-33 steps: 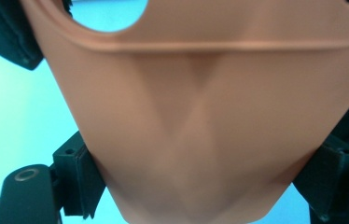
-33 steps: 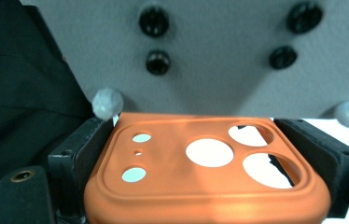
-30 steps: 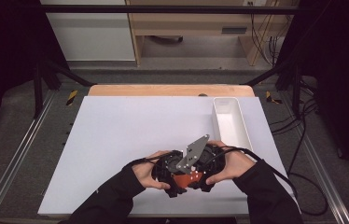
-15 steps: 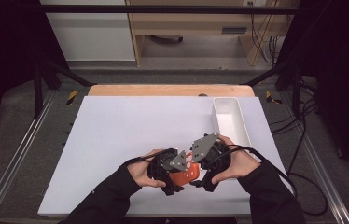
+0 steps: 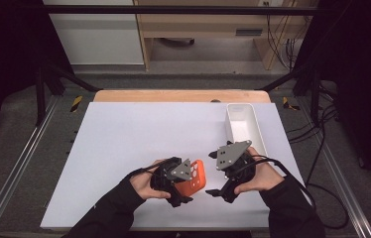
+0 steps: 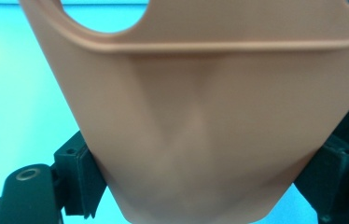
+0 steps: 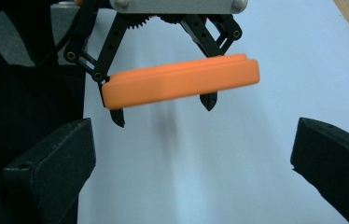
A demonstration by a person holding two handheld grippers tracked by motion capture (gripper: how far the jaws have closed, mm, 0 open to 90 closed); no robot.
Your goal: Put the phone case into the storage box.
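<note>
The orange phone case (image 5: pixel 197 177) is held clear of the white table (image 5: pixel 139 139), clamped by its edges in the left gripper (image 5: pixel 186 191). The right gripper (image 5: pixel 217 191) is kept apart just beside it, apparently ready to receive it.

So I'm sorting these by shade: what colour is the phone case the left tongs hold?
Orange phone case, plain, clearest in the right gripper view.
</note>
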